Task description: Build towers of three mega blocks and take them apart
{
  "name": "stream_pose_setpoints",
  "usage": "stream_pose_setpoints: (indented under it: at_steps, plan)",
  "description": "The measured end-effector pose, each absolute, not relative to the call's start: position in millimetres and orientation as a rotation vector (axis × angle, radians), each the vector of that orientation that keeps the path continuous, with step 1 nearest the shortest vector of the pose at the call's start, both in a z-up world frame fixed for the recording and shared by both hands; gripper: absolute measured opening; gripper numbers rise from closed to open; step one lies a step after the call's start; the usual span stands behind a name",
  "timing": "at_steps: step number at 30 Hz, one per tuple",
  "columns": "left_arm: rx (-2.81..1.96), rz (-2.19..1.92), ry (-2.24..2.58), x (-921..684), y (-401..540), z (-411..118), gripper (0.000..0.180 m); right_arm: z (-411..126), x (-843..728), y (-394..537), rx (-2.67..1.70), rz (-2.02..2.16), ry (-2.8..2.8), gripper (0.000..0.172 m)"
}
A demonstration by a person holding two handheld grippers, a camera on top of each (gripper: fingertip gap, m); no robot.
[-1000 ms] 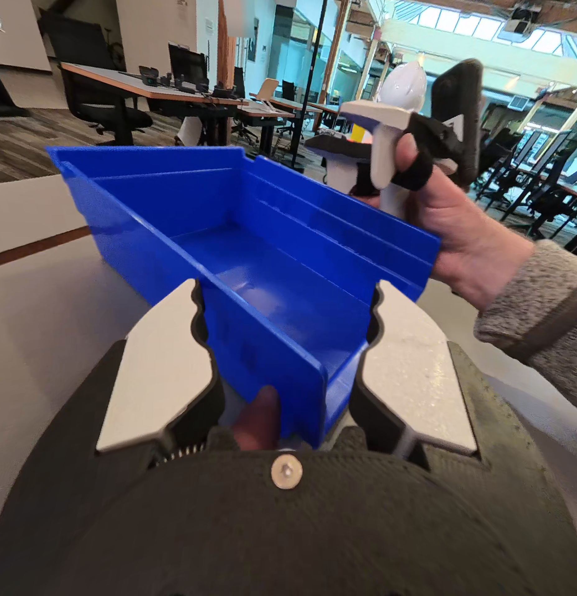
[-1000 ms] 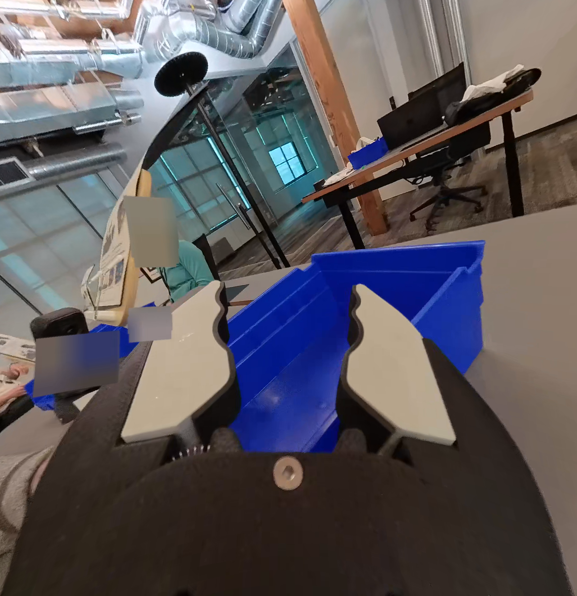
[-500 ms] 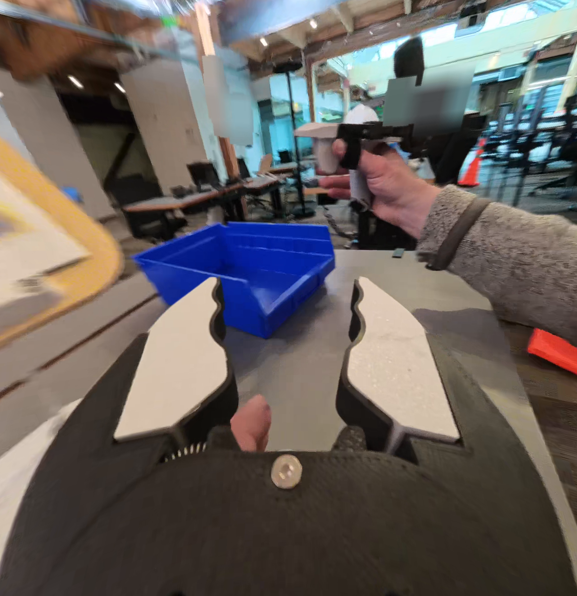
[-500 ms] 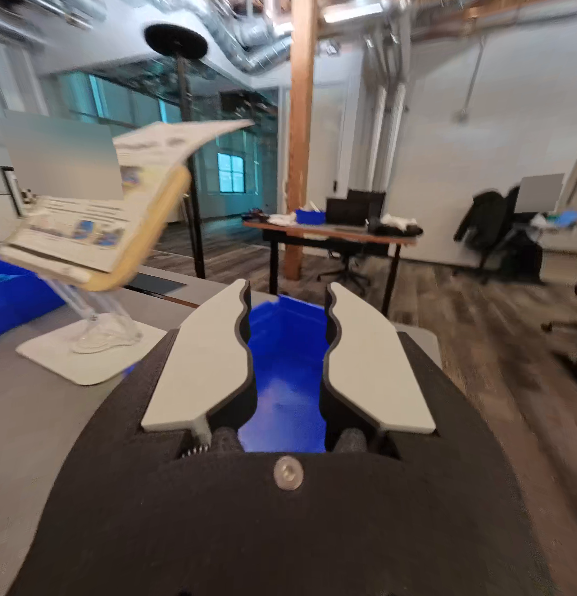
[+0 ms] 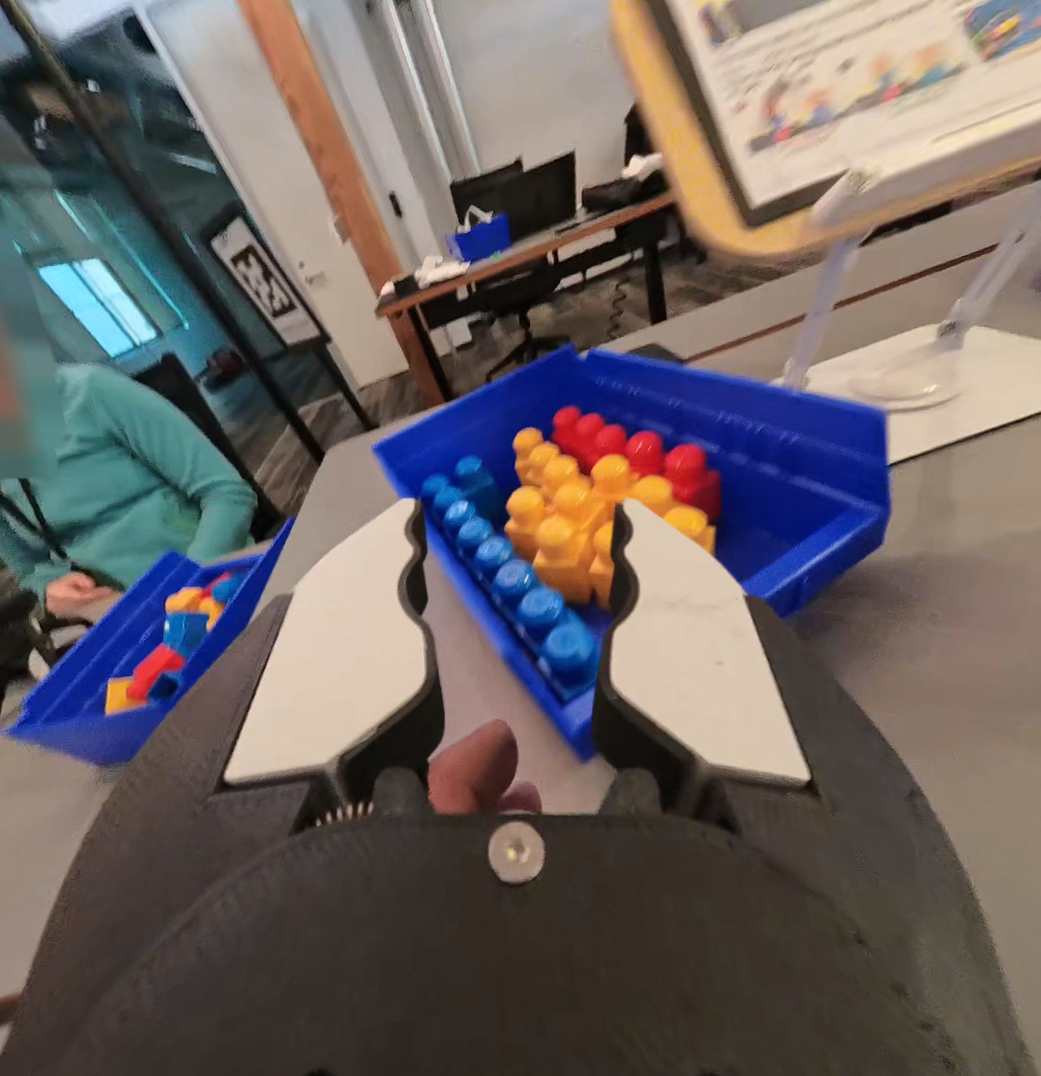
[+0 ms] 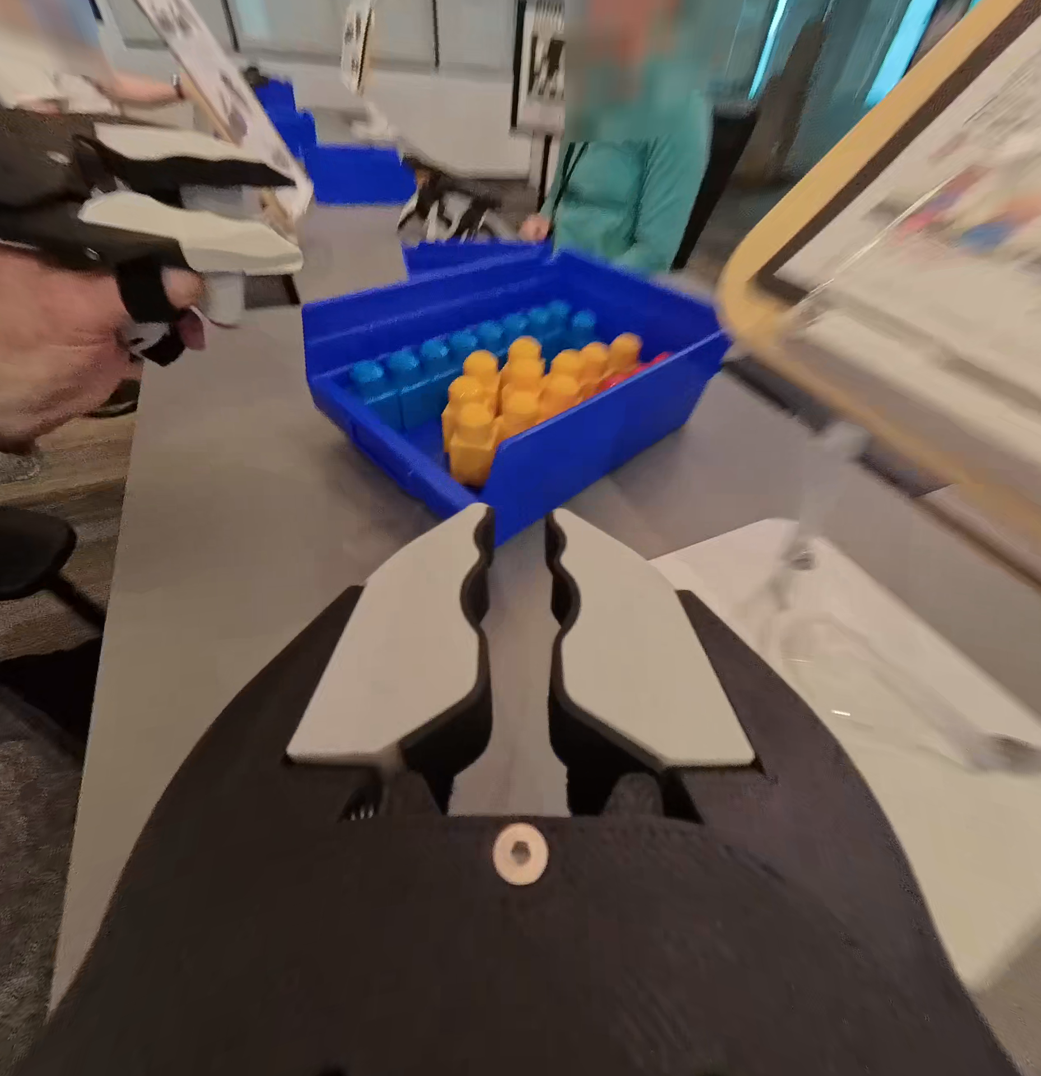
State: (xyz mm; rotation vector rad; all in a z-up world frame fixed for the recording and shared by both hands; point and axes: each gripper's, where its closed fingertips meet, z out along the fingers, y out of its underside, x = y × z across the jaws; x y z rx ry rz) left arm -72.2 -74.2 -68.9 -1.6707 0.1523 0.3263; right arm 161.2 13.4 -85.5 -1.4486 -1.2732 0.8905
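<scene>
Left wrist view — grey table (image 5: pixel 943 582) — office desk (image 5: pixel 524 256) behind.

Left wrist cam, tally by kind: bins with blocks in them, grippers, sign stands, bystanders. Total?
Bins holding blocks: 2, the near bin and the left bin
Grippers: 1, the left gripper
Sign stands: 1, the sign stand
Bystanders: 1, the person in teal
Total: 5
</scene>
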Motion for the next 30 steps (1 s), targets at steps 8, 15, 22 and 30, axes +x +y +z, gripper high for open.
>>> stream_pose_setpoints:
  at_steps: [8,15,22,30]
  plan:
    - [-1.833,0.226,0.063,-108,-74,-131,0.062,-135,90,26,-1.625,0.773,-1.277,0.043]
    - [-1.897,0.094,0.130,-101,-58,-156,0.023,-153,60,22,-1.689,0.790,-1.307,0.023]
    - [-1.922,0.072,0.114,-133,-37,-158,0.016,-154,38,27,-1.686,0.719,-1.300,0.017]
    - [-1.983,0.014,0.154,-180,17,-160,0.012,-154,-1,57,-1.721,0.688,-1.226,0.019]
